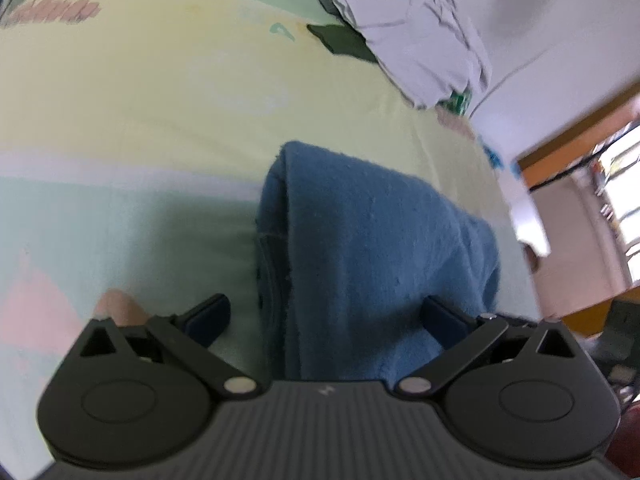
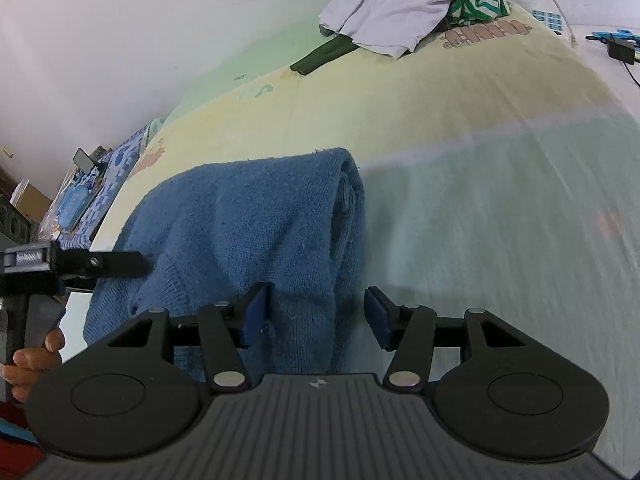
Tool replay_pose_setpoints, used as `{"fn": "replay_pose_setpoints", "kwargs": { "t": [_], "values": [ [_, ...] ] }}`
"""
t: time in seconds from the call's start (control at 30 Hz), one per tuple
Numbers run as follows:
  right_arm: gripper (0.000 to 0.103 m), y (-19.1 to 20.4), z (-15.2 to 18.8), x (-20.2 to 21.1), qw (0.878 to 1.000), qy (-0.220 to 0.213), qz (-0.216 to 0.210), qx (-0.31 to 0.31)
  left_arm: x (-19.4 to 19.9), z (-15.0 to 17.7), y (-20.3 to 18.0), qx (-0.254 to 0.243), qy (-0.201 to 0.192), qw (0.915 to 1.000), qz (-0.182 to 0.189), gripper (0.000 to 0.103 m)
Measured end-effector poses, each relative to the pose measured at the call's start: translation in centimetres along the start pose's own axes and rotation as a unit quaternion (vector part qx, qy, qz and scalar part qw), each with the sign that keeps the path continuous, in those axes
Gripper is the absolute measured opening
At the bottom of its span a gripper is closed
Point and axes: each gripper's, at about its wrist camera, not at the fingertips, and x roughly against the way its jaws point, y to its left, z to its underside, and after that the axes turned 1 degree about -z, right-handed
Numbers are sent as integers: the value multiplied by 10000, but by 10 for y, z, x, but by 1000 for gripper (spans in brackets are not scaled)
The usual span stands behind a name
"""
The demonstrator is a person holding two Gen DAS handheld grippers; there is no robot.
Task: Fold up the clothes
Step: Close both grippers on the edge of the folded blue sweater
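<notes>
Blue knitted sweater [image 2: 248, 232] lay folded into a thick bundle on the bed [image 2: 500, 240], close to the near edge, over the pale green band of the printed sheet with the yellow band beyond it. Right gripper [image 2: 316, 314] hung over the bundle's right-hand folded edge; jaws stood apart and were opening, the left pad against the knit, the right pad clear of it over bare sheet, so nothing was gripped. Left gripper [image 1: 326, 318] sat over the bundle's other edge, jaws spread wide, one finger [image 1: 208, 316] over the sheet and the other over the wool, fabric lying between them unpinched. From the right wrist view the left gripper's finger [image 2: 120, 264] reached in level from the left edge of the bed, its tip at the sweater's side; a hand [image 2: 32, 356] held that tool's handle. At the far end of the bed, well apart from the sweater, a heap of pale lilac cloth [image 2: 392, 4] rested over a dark green garment [image 2: 320, 56] and a green-and-white striped piece [image 2: 476, 6]
</notes>
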Motion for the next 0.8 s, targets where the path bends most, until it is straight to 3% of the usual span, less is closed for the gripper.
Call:
{"fn": "replay_pose_setpoints", "kwargs": {
  "t": [0.23, 0.63, 0.8],
  "values": [
    [54, 8, -2, -3, 9998, 45, 160, 145, -6, -1, -16, -200, 148, 9980, -574, 102],
    [56, 4, -4, -5, 9998, 99, -66, -157, -9, 0, -19, -273, 207, 9971, -674, 102],
    [62, 4, -3, -6, 9998, 86, -117, -119, -9, 0, -19, -246, 232, 9971, -677, 102]
  ]
}}
